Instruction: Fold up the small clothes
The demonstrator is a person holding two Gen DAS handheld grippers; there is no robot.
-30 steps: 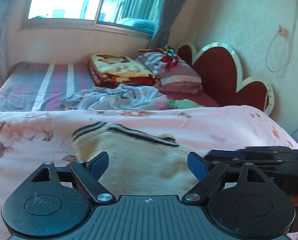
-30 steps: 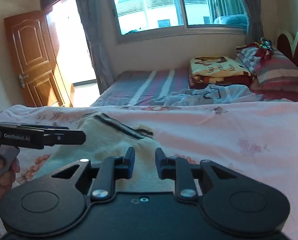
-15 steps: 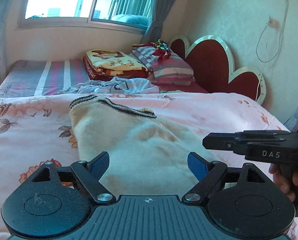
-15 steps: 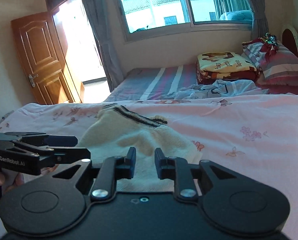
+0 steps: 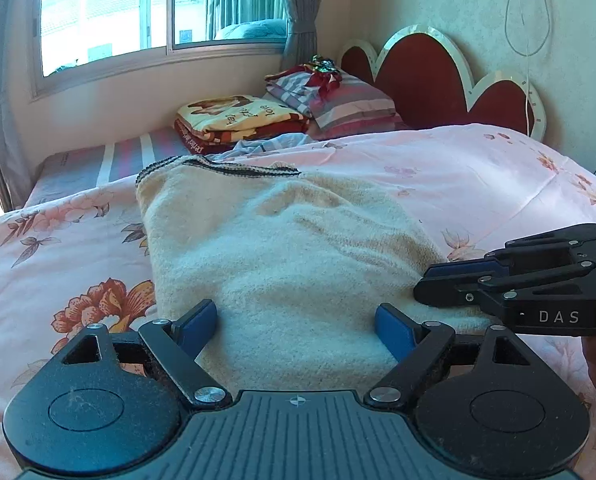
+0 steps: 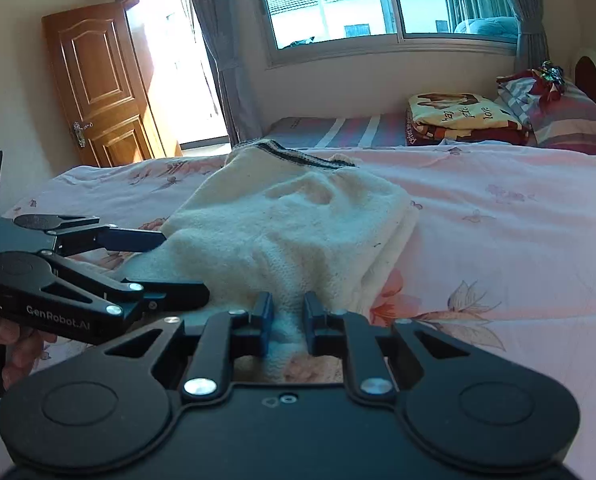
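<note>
Lying across the near part of the pink floral bedspread [image 5: 478,168], a cream knitted sweater [image 5: 282,240] with a dark-striped hem at its far end is seen from both wrist views; its near edge is bunched up between the two tools. The right gripper [image 6: 286,322] is shown with its blue pads nearly together, a fold of the sweater's near edge being pinched between them (the jaws have just been closing on it); the left gripper [image 5: 296,326] is held with its fingers wide apart, the cloth lying between them with neither pad pressed against it. Part of a hand [image 6: 16,344] is visible on the left tool's grip in the right wrist view. Farther back, beyond the bedspread, a striped sheet [image 6: 338,130] is seen, with a folded yellow-and-red blanket [image 5: 238,120] and striped pillows [image 5: 346,100] beside the red scalloped headboard [image 5: 426,80]; at the far wall a window [image 6: 378,0] with grey curtains and an open wooden door [image 6: 98,88] are seen.
</note>
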